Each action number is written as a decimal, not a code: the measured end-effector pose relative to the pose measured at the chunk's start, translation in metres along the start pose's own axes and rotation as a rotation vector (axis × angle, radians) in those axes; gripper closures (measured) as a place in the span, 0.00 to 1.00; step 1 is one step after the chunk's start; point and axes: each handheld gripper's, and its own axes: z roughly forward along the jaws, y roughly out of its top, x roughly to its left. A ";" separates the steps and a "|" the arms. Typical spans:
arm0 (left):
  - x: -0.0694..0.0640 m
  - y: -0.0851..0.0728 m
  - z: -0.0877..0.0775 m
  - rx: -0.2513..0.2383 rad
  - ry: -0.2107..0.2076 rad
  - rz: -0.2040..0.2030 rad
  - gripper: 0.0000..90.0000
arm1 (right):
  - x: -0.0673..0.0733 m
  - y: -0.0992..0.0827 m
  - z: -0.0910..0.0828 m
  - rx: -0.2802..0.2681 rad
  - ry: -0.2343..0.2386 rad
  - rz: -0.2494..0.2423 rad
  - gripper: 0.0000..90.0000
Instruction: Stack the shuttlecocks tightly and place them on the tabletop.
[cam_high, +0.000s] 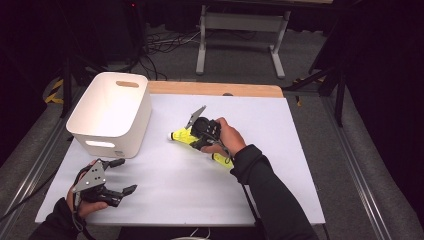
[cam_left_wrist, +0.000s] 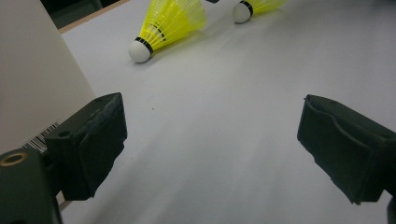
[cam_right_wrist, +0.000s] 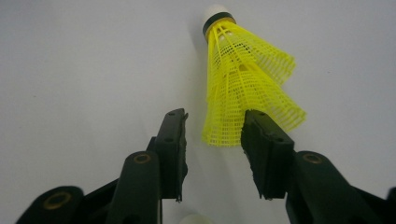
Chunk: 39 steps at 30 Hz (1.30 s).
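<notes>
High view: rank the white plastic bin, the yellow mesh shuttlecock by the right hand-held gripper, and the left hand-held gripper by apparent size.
1. White plastic bin
2. Left hand-held gripper
3. Yellow mesh shuttlecock, partly hidden, so less sure

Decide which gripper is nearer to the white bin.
Left. The left gripper sits just in front of the white bin, near its front wall; the right gripper is farther off, over the yellow shuttlecocks.

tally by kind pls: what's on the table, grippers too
Yellow shuttlecocks: 2, one near the bin, one near the forearm
White bin: 1
Grippers: 2, left gripper, right gripper
Total: 5
</notes>
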 end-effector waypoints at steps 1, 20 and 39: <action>0.000 0.000 0.000 0.000 -0.001 0.000 0.10 | 0.000 0.000 -0.001 0.000 -0.005 -0.003 0.62; 0.000 0.000 0.001 0.002 0.006 0.000 0.10 | 0.014 -0.026 -0.042 -0.155 -0.088 -0.009 0.46; 0.000 -0.001 0.002 0.012 0.010 0.008 0.10 | 0.036 -0.086 -0.079 -0.310 -0.213 0.088 0.31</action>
